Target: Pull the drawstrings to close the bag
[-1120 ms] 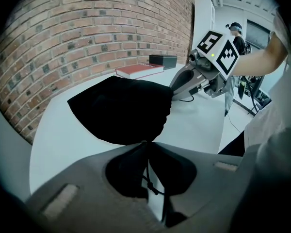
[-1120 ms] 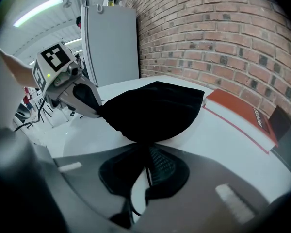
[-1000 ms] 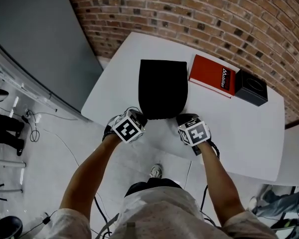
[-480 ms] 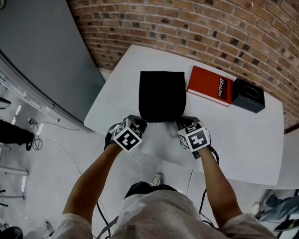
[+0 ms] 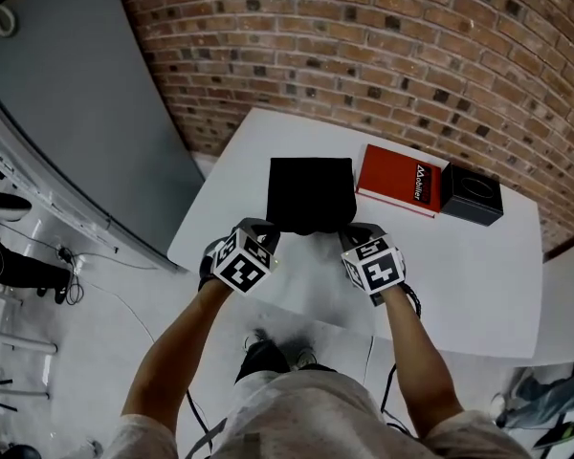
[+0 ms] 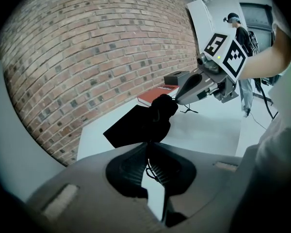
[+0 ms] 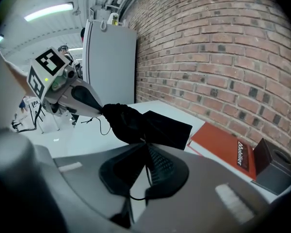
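Note:
A black drawstring bag (image 5: 310, 191) lies on the white table (image 5: 459, 275), its near mouth bunched into a knot of cloth (image 6: 157, 113). My left gripper (image 5: 268, 229) is at the mouth's left corner, shut on a thin black drawstring (image 6: 148, 168) that runs from the cloth down between its jaws. At the right corner my right gripper (image 5: 348, 232) is shut on the other drawstring (image 7: 147, 171). Each gripper shows in the other's view, the right gripper (image 6: 182, 92) and the left gripper (image 7: 89, 101), tips against the gathered mouth (image 7: 123, 120).
A red book (image 5: 399, 180) lies just right of the bag, with a black box (image 5: 471, 193) beyond it. A brick wall (image 5: 383, 55) runs behind the table. A grey cabinet (image 5: 67, 103) stands to the left. The table's near edge is under my forearms.
The bag's near end has drawn into a tighter, narrower bunch between the two grippers. Both grippers stay shut on the strings at about the same spacing. The head view has shifted slightly.

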